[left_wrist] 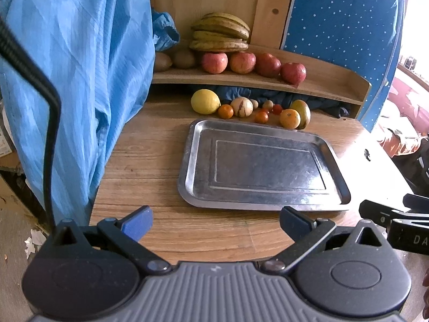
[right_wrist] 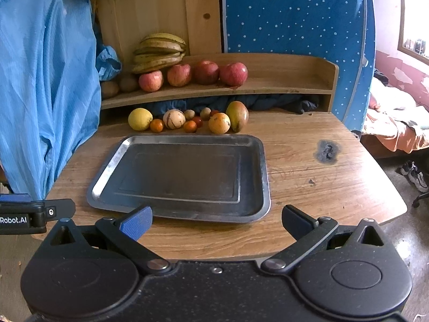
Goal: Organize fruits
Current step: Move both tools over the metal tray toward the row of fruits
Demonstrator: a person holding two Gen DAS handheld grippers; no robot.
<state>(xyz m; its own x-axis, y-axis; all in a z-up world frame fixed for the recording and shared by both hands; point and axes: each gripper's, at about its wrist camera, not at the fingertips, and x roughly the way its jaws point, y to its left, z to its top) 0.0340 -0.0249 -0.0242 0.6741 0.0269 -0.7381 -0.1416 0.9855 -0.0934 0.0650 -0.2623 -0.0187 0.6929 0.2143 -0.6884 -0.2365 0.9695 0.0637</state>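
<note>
Fruits (right_wrist: 187, 120) behind bare tray (right_wrist: 112, 161) — both grippers agape.

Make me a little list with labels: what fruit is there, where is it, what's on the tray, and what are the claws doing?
shelf: bananas behind four apples
table: lemon, mango, orange and small fruits in a row behind the tray
tray: nothing on it
left claw: open, holding nothing, short of the tray
right claw: open, holding nothing, at the tray's near edge
</note>
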